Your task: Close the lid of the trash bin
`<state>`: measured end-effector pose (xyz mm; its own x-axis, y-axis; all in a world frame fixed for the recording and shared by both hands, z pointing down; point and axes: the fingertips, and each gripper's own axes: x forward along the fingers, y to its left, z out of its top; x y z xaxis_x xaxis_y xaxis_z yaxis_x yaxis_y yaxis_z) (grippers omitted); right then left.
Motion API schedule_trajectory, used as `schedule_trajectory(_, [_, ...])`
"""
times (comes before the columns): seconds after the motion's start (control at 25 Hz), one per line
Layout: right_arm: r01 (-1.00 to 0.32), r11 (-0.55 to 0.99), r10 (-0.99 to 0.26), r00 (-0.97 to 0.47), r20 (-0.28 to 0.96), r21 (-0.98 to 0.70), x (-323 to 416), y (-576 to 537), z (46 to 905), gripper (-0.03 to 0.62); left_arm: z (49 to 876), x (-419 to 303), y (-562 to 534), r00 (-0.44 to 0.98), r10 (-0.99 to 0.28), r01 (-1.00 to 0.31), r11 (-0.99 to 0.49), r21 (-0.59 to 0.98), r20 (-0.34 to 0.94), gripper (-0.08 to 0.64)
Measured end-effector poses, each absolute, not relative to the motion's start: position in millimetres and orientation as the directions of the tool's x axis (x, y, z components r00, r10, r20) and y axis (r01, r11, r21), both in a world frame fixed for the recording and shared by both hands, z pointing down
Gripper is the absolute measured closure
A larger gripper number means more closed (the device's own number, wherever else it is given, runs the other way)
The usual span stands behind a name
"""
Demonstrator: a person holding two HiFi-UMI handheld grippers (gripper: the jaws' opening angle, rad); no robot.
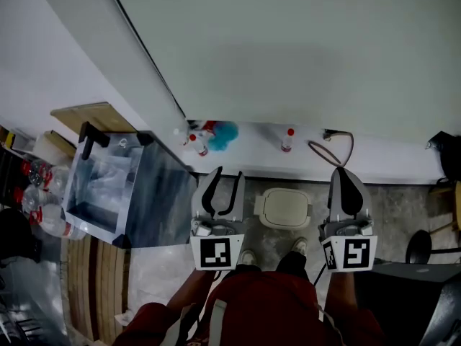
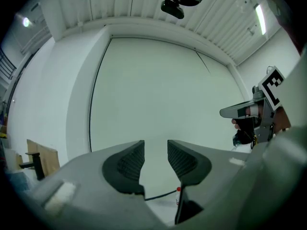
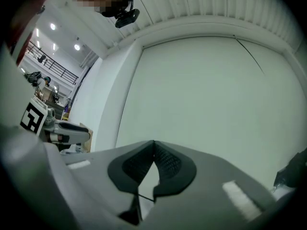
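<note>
One trash bin [image 1: 284, 207] below, between left gripper [image 1: 227, 174] and right gripper [image 1: 339, 171]; fingers [image 1: 209, 192] clear.

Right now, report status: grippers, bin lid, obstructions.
Left gripper open, empty. Right gripper shut, empty. Trash bin between them, lid looks down. Nothing blocking it.

above trash bin [image 1: 284, 207]: clear | left: cart [image 1: 162, 200] (close beside) | ahead: wall [image 1: 288, 49]
</note>
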<state>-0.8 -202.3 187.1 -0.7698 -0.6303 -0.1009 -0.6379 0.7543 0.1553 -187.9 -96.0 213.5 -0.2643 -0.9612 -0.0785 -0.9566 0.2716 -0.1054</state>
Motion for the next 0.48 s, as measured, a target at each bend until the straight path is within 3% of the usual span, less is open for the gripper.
schedule_trajectory(0.48, [-0.674,0.721,-0.640,-0.737,-0.218,0.160,9.8,-185.1,131.3,0.592,159.5,-186.7,-75.4,-0.261,-0.944,-0.943,0.294,-0.156,-0.203,0.407])
